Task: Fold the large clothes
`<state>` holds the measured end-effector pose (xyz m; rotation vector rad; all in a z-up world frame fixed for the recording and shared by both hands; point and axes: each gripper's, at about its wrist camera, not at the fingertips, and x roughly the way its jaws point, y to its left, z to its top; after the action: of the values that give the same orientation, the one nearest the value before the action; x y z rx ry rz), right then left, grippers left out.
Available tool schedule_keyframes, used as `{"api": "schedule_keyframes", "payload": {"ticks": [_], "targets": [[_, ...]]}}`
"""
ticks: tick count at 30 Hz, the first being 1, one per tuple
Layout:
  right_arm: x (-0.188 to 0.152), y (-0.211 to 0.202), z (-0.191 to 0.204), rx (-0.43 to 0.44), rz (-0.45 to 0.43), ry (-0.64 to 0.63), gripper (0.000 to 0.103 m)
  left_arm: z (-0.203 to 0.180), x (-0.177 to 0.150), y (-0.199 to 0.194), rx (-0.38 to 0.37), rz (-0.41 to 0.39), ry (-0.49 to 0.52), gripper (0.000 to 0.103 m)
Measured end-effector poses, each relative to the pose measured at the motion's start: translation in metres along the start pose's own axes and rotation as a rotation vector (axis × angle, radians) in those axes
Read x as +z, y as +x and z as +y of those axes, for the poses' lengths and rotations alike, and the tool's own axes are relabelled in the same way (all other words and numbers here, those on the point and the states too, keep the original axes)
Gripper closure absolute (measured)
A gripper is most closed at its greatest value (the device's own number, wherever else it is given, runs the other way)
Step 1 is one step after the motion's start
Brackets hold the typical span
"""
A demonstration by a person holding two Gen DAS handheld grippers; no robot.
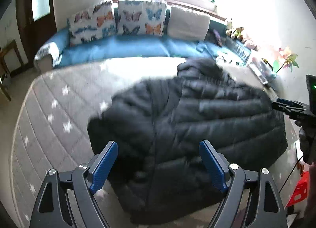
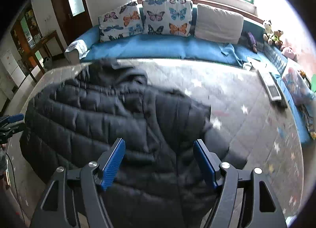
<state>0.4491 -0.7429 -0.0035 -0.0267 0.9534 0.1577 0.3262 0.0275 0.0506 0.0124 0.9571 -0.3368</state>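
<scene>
A black quilted puffer jacket (image 1: 193, 121) lies spread on a grey quilted mattress (image 1: 51, 109) with white stars. My left gripper (image 1: 158, 166) hovers over the jacket's near edge, its blue pads wide apart with nothing pinched between them. In the right wrist view the same jacket (image 2: 110, 121) fills the left and middle, its hood towards the sofa. My right gripper (image 2: 159, 164) is open above the jacket's near part, no fabric caught between the pads. Each gripper shows at the edge of the other's view: the right gripper (image 1: 292, 107) at the far right, the left gripper (image 2: 9, 123) at the far left.
A blue sofa (image 2: 158, 46) with butterfly cushions (image 2: 167, 16) and a white cushion (image 2: 219, 23) runs behind the mattress (image 2: 246, 121). A keyboard-like device (image 2: 271, 85) lies on the mattress's right side. Soft toys (image 2: 273, 32) sit at the sofa's right end. A red stool (image 1: 300, 188) stands at the lower right.
</scene>
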Motion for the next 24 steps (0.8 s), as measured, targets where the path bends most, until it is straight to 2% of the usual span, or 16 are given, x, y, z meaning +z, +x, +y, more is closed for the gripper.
{"api": "schedule_keyframes", "payload": {"ticks": [3, 7, 10, 15, 20, 24], "targets": [[0.013, 0.011, 0.001, 0.013, 0.005, -0.002, 0.025, -0.002, 0.021, 0.004, 0.003, -0.018, 0.012, 0.014], [0.027, 0.036, 0.006, 0.051, 0.043, 0.009, 0.025, 0.001, 0.052, 0.029, -0.007, 0.0, 0.009, 0.027], [0.033, 0.058, 0.011, 0.067, 0.08, 0.008, 0.025, 0.005, 0.066, 0.052, -0.005, 0.015, 0.008, 0.033], [0.029, 0.092, 0.014, 0.009, 0.162, -0.013, 0.025, 0.014, 0.071, 0.101, 0.021, 0.111, -0.013, 0.036], [0.029, 0.087, 0.018, -0.011, 0.166, -0.044, 0.025, 0.024, 0.071, 0.121, -0.015, 0.144, -0.058, 0.033], [0.031, 0.054, 0.016, 0.024, 0.103, -0.013, 0.025, 0.025, 0.068, 0.105, -0.02, 0.11, -0.051, 0.033]]}}
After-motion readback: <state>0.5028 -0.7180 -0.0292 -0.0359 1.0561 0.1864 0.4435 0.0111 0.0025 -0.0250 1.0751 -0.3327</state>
